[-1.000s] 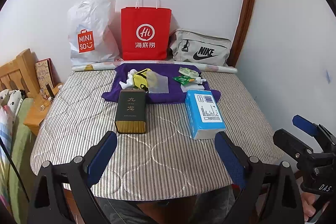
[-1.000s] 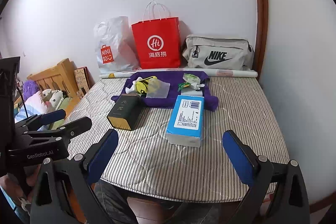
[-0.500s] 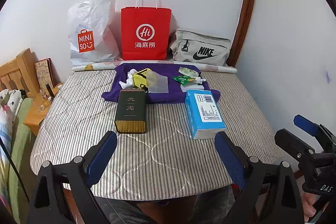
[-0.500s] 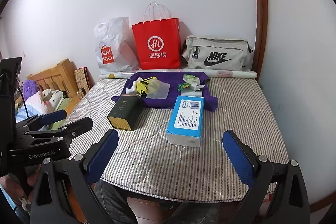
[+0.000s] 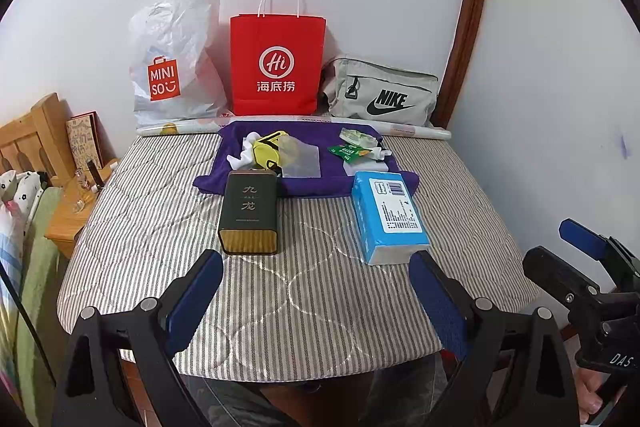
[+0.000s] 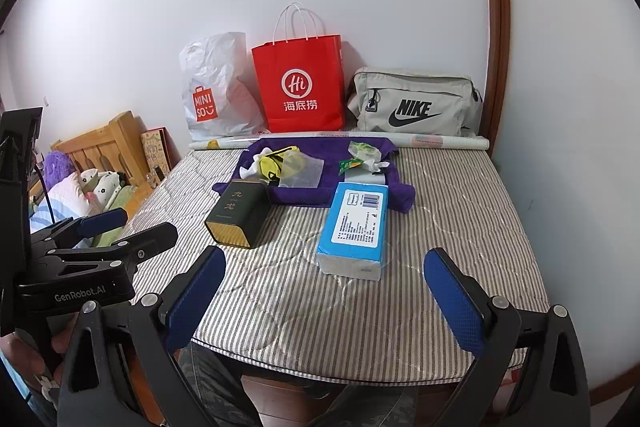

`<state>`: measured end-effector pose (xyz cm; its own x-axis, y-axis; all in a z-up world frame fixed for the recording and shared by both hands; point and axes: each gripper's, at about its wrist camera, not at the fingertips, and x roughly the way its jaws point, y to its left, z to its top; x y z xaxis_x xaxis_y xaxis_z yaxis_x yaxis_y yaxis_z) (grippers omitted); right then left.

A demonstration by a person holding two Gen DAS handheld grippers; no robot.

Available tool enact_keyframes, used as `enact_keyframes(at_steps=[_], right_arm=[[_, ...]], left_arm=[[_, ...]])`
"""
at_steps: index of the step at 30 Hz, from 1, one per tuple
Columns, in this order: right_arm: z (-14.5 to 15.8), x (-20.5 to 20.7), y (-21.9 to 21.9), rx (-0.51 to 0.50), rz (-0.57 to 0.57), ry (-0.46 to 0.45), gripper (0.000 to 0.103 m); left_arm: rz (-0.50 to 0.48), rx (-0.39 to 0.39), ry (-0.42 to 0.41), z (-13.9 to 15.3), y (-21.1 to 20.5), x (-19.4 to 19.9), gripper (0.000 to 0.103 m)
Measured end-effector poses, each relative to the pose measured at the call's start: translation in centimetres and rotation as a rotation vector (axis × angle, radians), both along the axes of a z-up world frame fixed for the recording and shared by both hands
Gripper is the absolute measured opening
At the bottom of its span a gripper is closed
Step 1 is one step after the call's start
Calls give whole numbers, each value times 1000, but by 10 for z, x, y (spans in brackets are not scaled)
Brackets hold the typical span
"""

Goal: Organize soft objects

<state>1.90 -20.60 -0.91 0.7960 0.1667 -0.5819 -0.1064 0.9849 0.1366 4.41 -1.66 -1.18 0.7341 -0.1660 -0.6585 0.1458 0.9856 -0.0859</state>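
Note:
A purple cloth (image 5: 304,163) (image 6: 320,179) lies at the back of the striped mattress (image 5: 280,291), carrying a white sock (image 5: 244,155), a yellow pouch (image 5: 268,151), a clear bag (image 5: 300,159) and green packets (image 5: 348,149). In front of it a dark green tin (image 5: 250,213) (image 6: 238,213) and a blue tissue pack (image 5: 390,217) (image 6: 354,227) rest on the mattress. My left gripper (image 5: 316,275) hangs open over the near edge, holding nothing. My right gripper (image 6: 326,263) is open and empty too, just short of the tissue pack.
Against the back wall stand a white Miniso bag (image 5: 172,67), a red paper bag (image 5: 276,67) and a grey Nike bag (image 5: 380,95), with a paper roll (image 5: 180,126) before them. A wooden headboard (image 5: 28,135) and bedding are at the left; a wall (image 5: 560,107) is at the right.
Almost nothing differs: both grippers stay open, with only a slight drift of the views. No object on the mattress has moved.

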Motion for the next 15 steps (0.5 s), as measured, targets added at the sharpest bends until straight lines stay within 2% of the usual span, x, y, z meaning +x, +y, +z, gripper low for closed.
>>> enact_keyframes(at_steps=[15], right_arm=[[-1,-1,-1,-5,5,5,99]], left_arm=[[-5,4,-3,1,-2,-2,94]])
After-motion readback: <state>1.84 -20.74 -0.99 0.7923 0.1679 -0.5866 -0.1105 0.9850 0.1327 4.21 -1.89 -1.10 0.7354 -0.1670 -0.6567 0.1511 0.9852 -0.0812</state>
